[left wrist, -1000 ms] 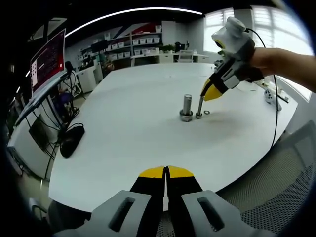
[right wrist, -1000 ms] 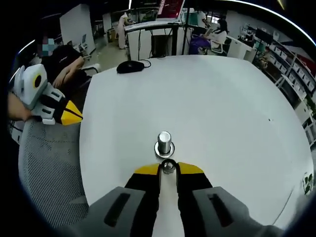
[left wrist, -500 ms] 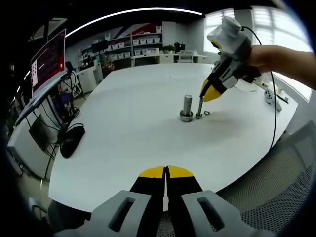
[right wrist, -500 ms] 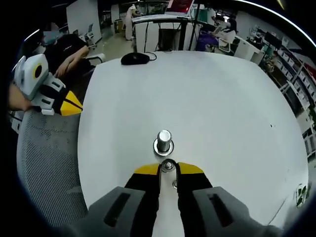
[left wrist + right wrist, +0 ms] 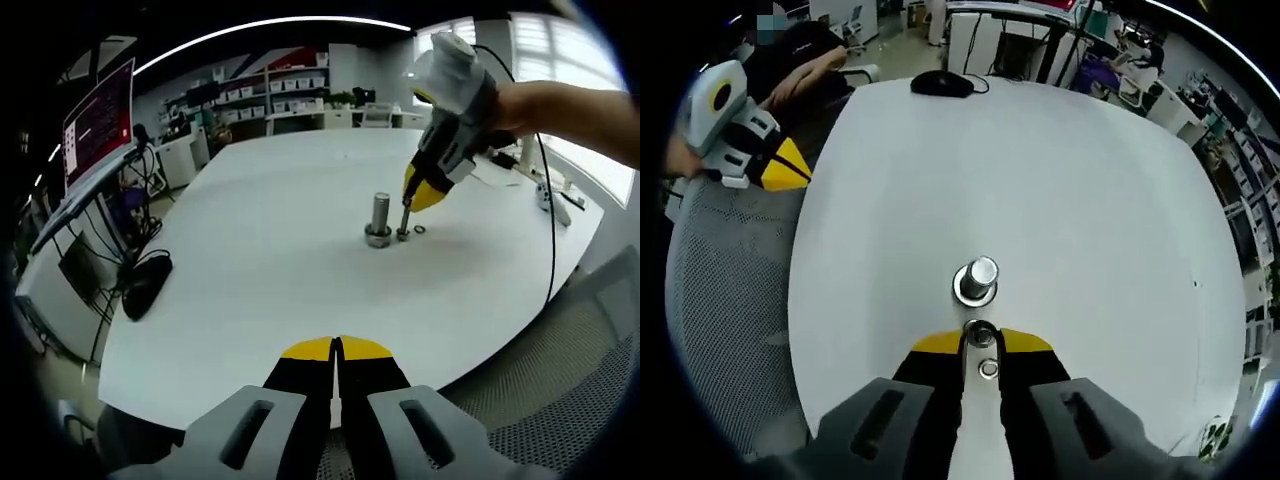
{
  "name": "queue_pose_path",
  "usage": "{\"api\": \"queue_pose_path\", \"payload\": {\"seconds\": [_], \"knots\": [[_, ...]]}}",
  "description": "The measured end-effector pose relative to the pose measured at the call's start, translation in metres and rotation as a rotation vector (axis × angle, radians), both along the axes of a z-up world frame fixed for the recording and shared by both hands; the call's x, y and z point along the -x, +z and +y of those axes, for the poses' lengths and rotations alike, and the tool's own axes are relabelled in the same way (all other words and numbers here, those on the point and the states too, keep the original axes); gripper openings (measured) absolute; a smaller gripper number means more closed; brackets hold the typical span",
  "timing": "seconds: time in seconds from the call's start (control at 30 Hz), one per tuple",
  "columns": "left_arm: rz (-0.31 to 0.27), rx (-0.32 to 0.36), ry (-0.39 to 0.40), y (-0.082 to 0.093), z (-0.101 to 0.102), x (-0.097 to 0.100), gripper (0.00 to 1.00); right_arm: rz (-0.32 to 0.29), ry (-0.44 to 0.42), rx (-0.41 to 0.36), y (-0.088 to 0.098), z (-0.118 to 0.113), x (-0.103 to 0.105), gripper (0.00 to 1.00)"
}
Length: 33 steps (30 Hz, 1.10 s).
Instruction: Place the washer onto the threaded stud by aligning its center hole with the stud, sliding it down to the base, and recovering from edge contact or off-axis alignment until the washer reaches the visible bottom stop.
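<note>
Right claw (image 5: 980,345) has tilted steeper, clamping the thin steel threaded stud (image 5: 403,218) upright mid-surface (image 5: 1090,200); small metal washer (image 5: 418,230) unplaced; left claw (image 5: 336,350) closed, empty.

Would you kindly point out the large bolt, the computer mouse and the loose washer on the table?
large bolt (image 5: 977,279): right gripper view, top face.
computer mouse (image 5: 143,283): left gripper view, its back.
loose washer (image 5: 419,231): left gripper view, its ring.

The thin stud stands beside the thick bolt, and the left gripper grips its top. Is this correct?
No. The right gripper grips the thin stud, as the left gripper view shows; the left gripper is shut near the table edge. The stud does stand beside the thick bolt.
</note>
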<state>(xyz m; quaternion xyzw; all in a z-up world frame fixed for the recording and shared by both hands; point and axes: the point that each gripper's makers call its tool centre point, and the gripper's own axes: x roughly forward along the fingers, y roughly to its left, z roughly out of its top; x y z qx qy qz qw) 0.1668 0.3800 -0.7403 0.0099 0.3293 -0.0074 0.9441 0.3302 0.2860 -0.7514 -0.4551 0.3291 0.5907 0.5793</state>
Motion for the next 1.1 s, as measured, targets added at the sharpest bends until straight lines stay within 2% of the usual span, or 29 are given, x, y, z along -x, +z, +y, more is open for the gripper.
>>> {"api": "queue_pose_path", "payload": {"seconds": [0.43,0.6,0.67,0.73,0.8,0.9,1.1], "knots": [[-0.008,0.004,0.002,0.001,0.001,0.000,0.00,0.029,-0.004,0.054,-0.032,0.000,0.001,0.14],[-0.011,0.003,0.003,0.001,0.001,-0.001,0.00,0.044,-0.023,0.048,-0.035,-0.001,0.002,0.15],[-0.009,0.001,0.002,0.001,0.001,0.000,0.00,0.048,-0.007,0.038,-0.035,-0.001,0.003,0.16],[-0.011,0.000,0.001,0.001,0.001,-0.001,0.00,0.043,0.029,0.066,-0.038,-0.005,0.004,0.20],[-0.011,0.001,0.001,0.001,0.001,-0.001,0.00,0.056,0.006,0.073,-0.041,-0.008,0.003,0.24],[-0.013,0.004,0.003,0.001,0.001,-0.001,0.00,0.076,-0.024,0.070,-0.043,-0.016,0.002,0.24],[-0.013,-0.004,0.000,0.002,0.001,-0.001,0.00,0.052,-0.047,0.086,-0.044,-0.029,-0.005,0.26]]}}
